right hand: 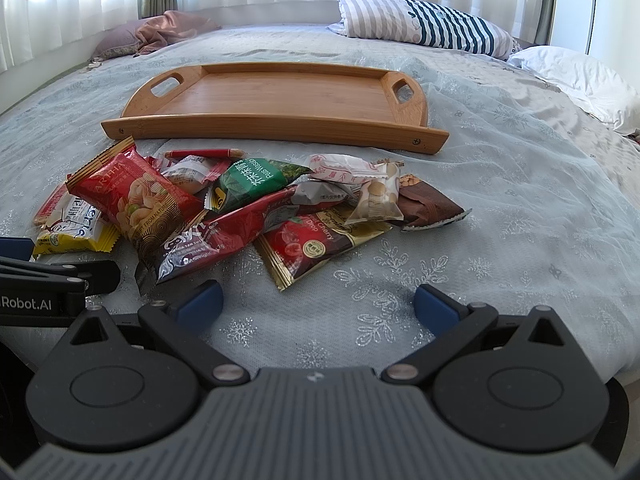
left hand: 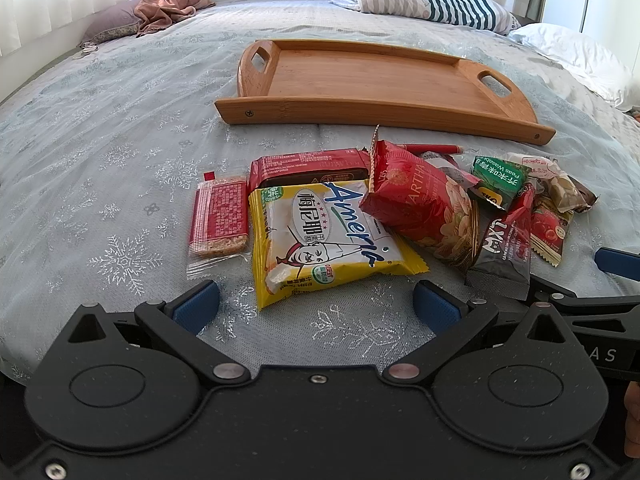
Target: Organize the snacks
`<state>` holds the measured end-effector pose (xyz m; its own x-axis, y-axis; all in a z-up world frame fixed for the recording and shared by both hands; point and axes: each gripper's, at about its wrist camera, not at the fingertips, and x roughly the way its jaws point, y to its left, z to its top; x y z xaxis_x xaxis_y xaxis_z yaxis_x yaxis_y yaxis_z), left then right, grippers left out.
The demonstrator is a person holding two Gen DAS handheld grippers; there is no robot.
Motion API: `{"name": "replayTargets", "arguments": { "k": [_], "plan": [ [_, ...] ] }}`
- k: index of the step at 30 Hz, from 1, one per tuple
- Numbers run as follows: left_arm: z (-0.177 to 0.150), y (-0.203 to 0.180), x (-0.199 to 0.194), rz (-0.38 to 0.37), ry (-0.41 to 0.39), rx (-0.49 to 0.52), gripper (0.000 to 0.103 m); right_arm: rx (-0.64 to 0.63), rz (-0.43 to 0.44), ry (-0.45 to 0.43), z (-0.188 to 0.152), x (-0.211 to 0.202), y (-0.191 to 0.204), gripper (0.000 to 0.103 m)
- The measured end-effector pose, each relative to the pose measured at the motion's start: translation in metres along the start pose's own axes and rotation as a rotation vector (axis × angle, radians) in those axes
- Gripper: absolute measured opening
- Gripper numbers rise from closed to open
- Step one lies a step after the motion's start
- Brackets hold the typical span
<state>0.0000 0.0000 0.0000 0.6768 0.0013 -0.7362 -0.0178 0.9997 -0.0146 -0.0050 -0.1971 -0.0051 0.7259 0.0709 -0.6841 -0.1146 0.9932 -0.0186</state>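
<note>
Both tongs, left [left hand: 316,306] and right [right hand: 318,304], hang released over the bed [right hand: 520,208]. Beyond the snack pile, the wooden tray [right hand: 280,126] lies bare. Pinching the yellow packet [left hand: 324,236], I'd probably drag the overlapping red bag [left hand: 420,204]; the small sweets [right hand: 376,196] could scatter

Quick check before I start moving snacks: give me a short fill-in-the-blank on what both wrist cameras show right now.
1. The wooden tray on the bed holds ____ snacks.
2. The left gripper and the right gripper both have their jaws ____.
3. The red nut pouch lies partly on top of the ____ packet.
4. The green wasabi pea packet lies on the pile, ____ the tray.

Missing words: no; open; yellow; outside
</note>
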Motion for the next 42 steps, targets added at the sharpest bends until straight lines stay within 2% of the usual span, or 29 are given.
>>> {"name": "replayTargets", "arguments": {
  "k": [7, 13, 23, 35, 40, 42],
  "plan": [
    [0.000, 0.000, 0.000, 0.000, -0.001, 0.000, 0.103, 0.000, 0.000, 0.003, 0.000, -0.001, 0.000, 0.103],
    [-0.006, -0.003, -0.002, 0.003, -0.033, 0.007, 0.103, -0.002, 0.000, 0.021, 0.002, -0.001, -0.001, 0.103],
    [-0.001, -0.002, 0.000, 0.007, -0.021, 0.016, 0.103, -0.004, -0.002, 0.013, 0.003, 0.002, 0.000, 0.103],
    [-0.010, -0.002, -0.001, 0.013, -0.087, 0.012, 0.103, -0.017, -0.003, -0.045, -0.008, -0.003, 0.001, 0.103],
    [-0.005, -0.002, -0.003, 0.016, -0.063, -0.012, 0.103, -0.050, 0.020, -0.147, -0.025, -0.006, -0.001, 0.103],
    [-0.002, -0.001, -0.007, -0.004, -0.060, -0.026, 0.103, -0.049, 0.055, -0.133, -0.021, -0.009, -0.006, 0.103]
  ]
}}
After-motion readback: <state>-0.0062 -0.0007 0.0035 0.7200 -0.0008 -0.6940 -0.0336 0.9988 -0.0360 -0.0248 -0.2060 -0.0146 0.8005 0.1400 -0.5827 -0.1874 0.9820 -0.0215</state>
